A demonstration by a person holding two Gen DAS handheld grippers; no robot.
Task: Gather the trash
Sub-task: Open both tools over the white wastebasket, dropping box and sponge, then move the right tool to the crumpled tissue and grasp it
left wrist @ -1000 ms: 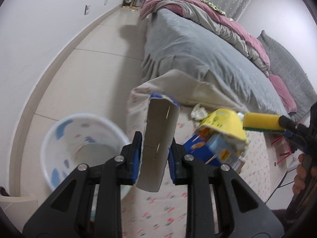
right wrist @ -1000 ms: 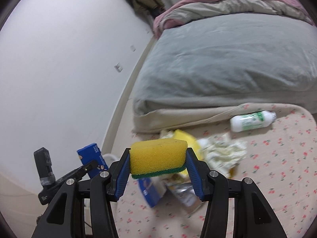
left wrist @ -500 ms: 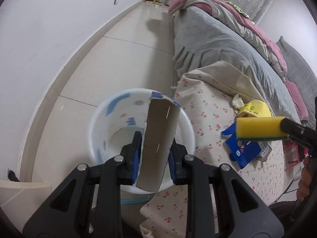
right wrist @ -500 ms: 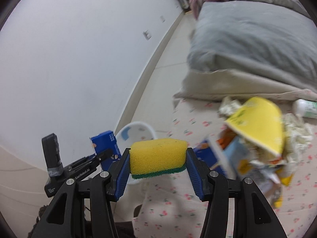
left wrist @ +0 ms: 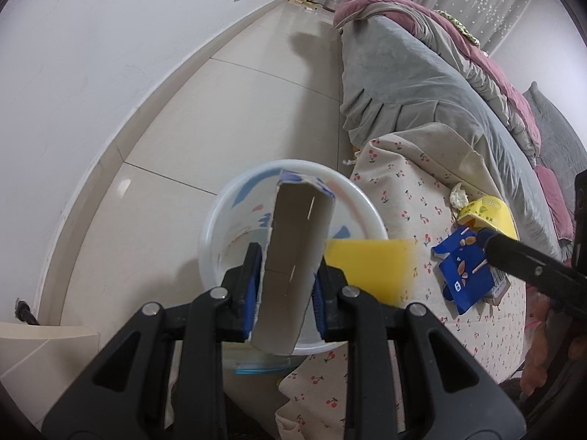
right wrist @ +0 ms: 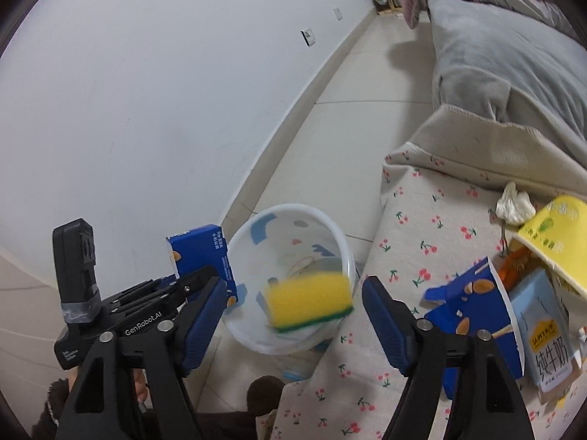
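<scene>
Our sponge (right wrist: 310,302) is yellow on top with a thin green layer under it, and it looks blurry. It hangs free between our right gripper's (right wrist: 293,310) jaws, which are opening and no longer touch it. Behind it is the white bin (right wrist: 341,245), which has blue shapes on its wall. Our left gripper (left wrist: 288,288) has its jaws clenched on a flat carton (left wrist: 297,256), plain gray-brown inside with a torn blue edge at 12 o'clock, right over the bin.

The bin stands on a pale tiled floor (left wrist: 234,117), just beside a cloth (left wrist: 396,190) with little red cherries. At 3 o'clock on the cloth lie a blue box (right wrist: 473,315), a yellow pack (right wrist: 554,234), a milk carton (right wrist: 546,333) and a crumpled tissue (right wrist: 513,203). A bed (left wrist: 414,84) with gray and pink covers sits at 1 o'clock, and a white wall (left wrist: 91,55) fills 10 o'clock.
</scene>
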